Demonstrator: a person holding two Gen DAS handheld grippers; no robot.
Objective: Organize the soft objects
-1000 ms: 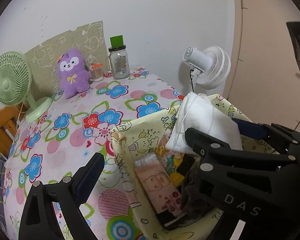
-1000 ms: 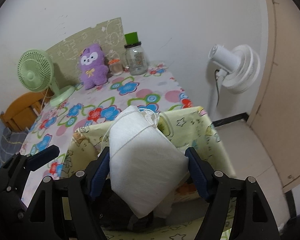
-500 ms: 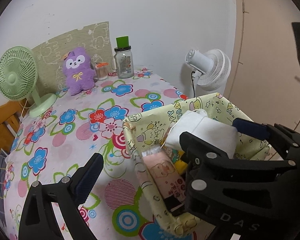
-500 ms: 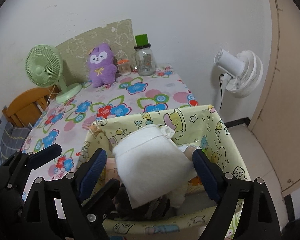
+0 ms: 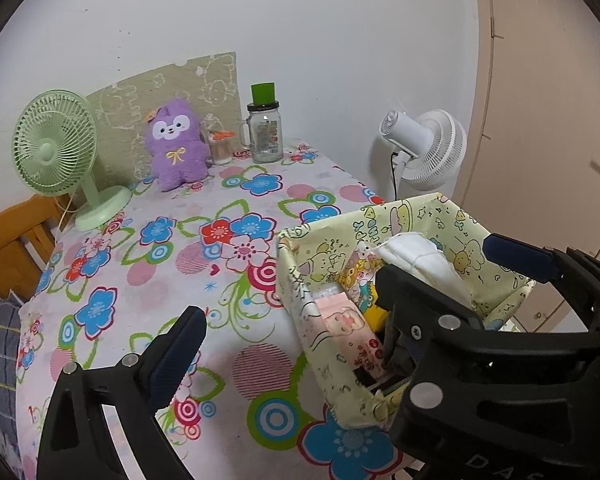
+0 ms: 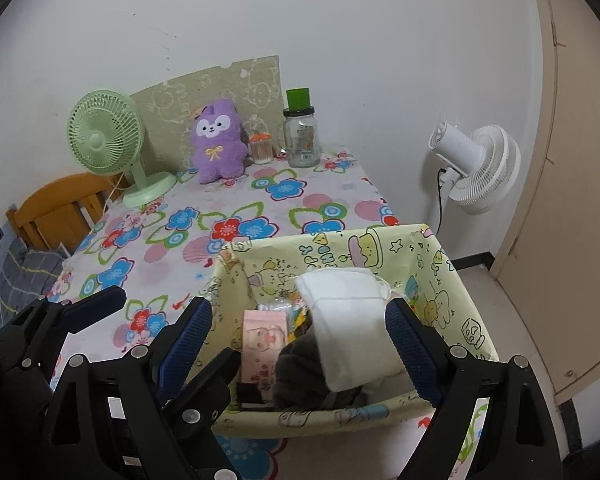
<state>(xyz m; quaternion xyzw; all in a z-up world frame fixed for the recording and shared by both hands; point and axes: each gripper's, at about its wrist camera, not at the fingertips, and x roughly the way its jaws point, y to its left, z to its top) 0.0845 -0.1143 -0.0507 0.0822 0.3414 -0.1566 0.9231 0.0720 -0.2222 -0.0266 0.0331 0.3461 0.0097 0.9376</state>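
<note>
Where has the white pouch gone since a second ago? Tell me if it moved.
Yes. The white pouch has dropped from above the yellow fabric bin's rim to inside it, and the right gripper has opened.

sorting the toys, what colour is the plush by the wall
Purple, with a white face and a yellow bow; the plush shows best in the right wrist view.

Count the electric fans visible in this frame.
2. The green desk fan stands at the table's far left corner, beside the purple plush. The white fan stands off the table's right side, near the wall. Others outside these views cannot be ruled out.
</note>
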